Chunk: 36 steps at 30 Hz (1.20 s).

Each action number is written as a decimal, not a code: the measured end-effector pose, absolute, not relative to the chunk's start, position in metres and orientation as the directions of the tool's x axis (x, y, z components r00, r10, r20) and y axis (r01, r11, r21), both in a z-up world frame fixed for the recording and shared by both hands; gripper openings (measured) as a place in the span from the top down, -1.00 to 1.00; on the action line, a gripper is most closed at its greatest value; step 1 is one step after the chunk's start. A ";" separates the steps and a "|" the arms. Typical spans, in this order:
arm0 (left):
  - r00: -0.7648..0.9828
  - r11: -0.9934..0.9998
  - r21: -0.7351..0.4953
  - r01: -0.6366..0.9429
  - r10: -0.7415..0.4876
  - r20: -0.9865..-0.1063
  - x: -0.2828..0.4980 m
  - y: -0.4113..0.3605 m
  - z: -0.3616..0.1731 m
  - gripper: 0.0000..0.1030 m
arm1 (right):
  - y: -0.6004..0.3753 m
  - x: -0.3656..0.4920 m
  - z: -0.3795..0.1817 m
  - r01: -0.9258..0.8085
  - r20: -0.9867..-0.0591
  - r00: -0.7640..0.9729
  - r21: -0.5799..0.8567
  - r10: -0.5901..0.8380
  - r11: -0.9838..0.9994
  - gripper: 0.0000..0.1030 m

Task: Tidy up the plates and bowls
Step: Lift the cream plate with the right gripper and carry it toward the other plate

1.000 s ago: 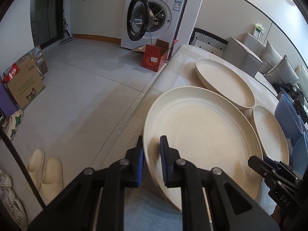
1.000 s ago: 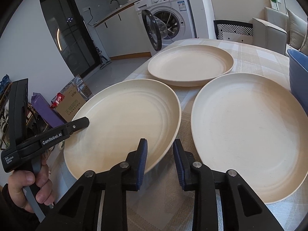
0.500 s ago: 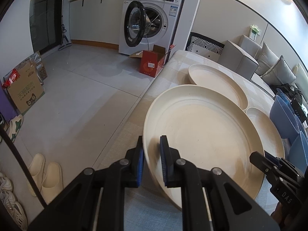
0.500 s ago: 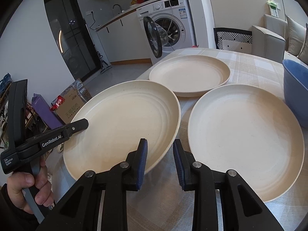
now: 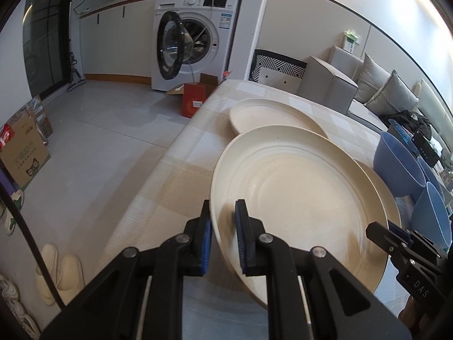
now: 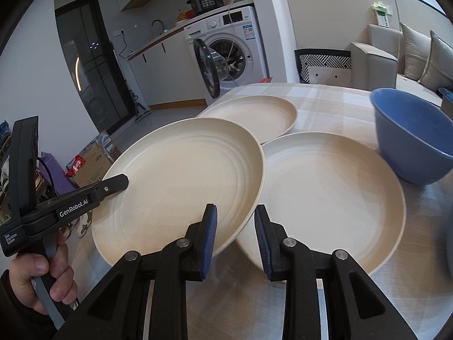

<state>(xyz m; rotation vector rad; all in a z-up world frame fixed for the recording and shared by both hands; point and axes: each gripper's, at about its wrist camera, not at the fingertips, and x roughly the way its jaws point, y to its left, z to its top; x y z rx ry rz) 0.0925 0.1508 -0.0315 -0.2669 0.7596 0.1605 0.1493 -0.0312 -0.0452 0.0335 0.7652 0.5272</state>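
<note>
Left gripper [image 5: 222,236] clamped on near rim of cream plate [image 5: 297,198]; right gripper [image 6: 235,236] gripped opposite rim. Held tilted above surface [image 6: 334,104], overlapping second plate [image 6: 331,195]; blue bowl [image 6: 410,144] beside.

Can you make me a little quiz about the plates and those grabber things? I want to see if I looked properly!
1. True or false: the left gripper is open and holds nothing.
2. Pick one: the raised plate hangs partly over A) a cardboard box, B) another cream plate, C) a slipper.
3. Fill the gap: the bowl standing beside the plates is coloured ____.

Key
1. False. It is shut on the rim of the raised plate.
2. B.
3. Blue.
</note>
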 end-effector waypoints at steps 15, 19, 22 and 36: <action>0.708 0.984 -0.157 -0.082 -0.054 -0.704 0.134 0.069 -0.030 0.75 | -0.114 0.155 -0.042 -0.277 -0.667 0.662 0.206 0.342 0.939 0.47; 0.700 0.986 -0.154 -0.057 -0.070 -0.711 0.144 0.055 -0.033 0.75 | -0.127 0.159 -0.043 -0.247 -0.673 0.668 0.200 0.316 0.948 0.47; 0.696 0.987 -0.150 -0.052 -0.072 -0.714 0.151 0.048 -0.035 0.75 | -0.133 0.164 -0.046 -0.230 -0.679 0.672 0.190 0.297 0.954 0.47; 0.681 0.993 -0.120 -0.020 -0.074 -0.728 0.170 0.034 -0.044 0.72 | -0.135 0.173 -0.053 -0.186 -0.698 0.684 0.117 0.214 0.976 0.47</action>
